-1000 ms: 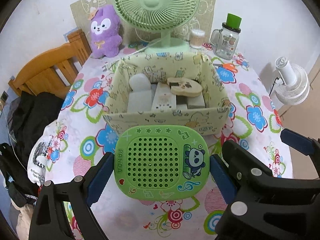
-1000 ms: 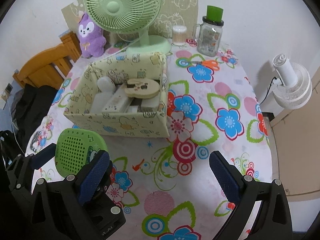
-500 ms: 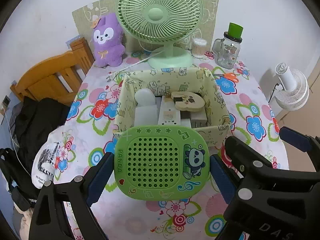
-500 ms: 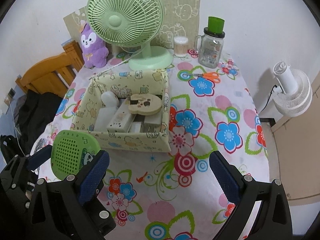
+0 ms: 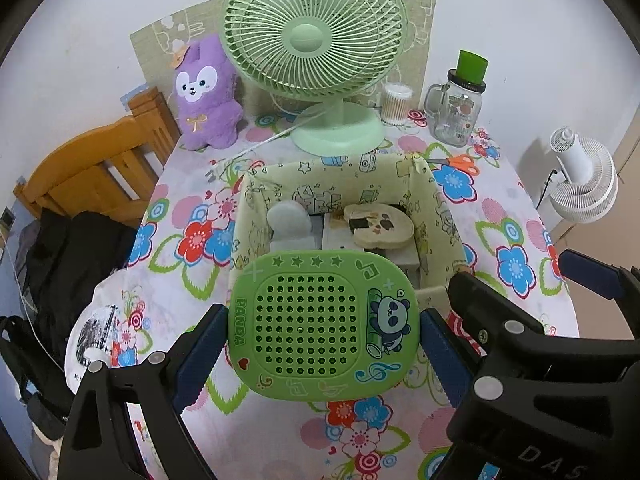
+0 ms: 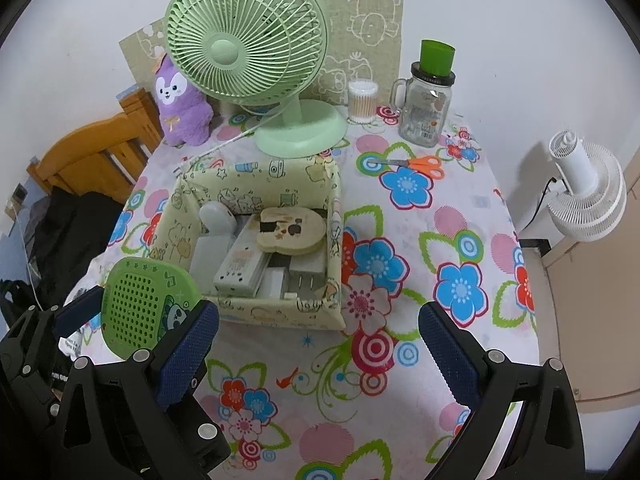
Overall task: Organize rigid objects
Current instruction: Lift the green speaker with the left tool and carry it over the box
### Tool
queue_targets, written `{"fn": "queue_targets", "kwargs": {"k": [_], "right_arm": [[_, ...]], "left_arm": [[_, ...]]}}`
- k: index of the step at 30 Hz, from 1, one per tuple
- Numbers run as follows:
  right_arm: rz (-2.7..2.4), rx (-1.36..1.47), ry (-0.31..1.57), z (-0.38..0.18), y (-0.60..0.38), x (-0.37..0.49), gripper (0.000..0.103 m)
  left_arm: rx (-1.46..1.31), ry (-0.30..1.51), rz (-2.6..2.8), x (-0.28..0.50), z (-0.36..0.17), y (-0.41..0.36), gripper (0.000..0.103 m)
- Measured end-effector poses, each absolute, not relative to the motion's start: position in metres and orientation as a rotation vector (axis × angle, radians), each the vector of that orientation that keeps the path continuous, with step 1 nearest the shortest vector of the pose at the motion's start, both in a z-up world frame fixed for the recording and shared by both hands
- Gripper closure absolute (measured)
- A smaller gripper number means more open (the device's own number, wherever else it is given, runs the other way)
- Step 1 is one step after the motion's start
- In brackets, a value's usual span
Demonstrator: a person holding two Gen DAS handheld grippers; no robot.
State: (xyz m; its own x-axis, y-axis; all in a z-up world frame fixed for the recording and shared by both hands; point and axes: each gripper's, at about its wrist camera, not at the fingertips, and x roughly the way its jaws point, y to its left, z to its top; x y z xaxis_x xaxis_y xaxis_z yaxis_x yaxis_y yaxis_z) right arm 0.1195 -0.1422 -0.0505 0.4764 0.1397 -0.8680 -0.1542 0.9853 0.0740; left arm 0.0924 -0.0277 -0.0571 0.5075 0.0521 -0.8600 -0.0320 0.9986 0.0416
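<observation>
One green panda speaker (image 5: 323,325) is what I'm carrying: rounded rectangle, hole grid in the middle, "PANDA" down its left side, panda + music notes on the right, stars along the top. My left claw (image 5: 323,334) is clamped on it, blue pads on its left and right edges, face toward the cam. It sits off the table, w/ its top edge overlapping the near wall of the bin (image 5: 442,216) at 12 o'clock.

My right claw (image 6: 318,346) is spread wide, nothing between the pads, over bare tablecloth (image 6: 400,408); the bin's near right corner lies just past it toward 12.

Bin's open on top, pale yellow w/ doodle print. Inside: a white rounded piece (image 6: 218,218) at the left, a white power strip (image 6: 240,262) in the middle, a tan wooden board (image 6: 290,232) resting across the back right, white plugs (image 6: 306,276) under it. Not much free floor in there.

Past the bin at 12: green fan (image 5: 316,32). At 11: purple plush (image 5: 206,94). At 1: glass jar (image 5: 458,114) + scissors (image 6: 416,164). The right half of the table is open cloth; table edge at 3 w/ a white fan (image 6: 586,192) beyond it.
</observation>
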Motion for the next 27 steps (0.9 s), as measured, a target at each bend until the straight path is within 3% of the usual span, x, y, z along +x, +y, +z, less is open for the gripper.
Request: {"fn": "queue_targets", "kwargs": {"k": [27], "right_arm": [[0.146, -0.016, 1.081, -0.063, -0.134, 0.181, 0.002]], "left_arm": [[0.036, 1.059, 0.028, 0.156, -0.071, -0.022, 0.008]]}}
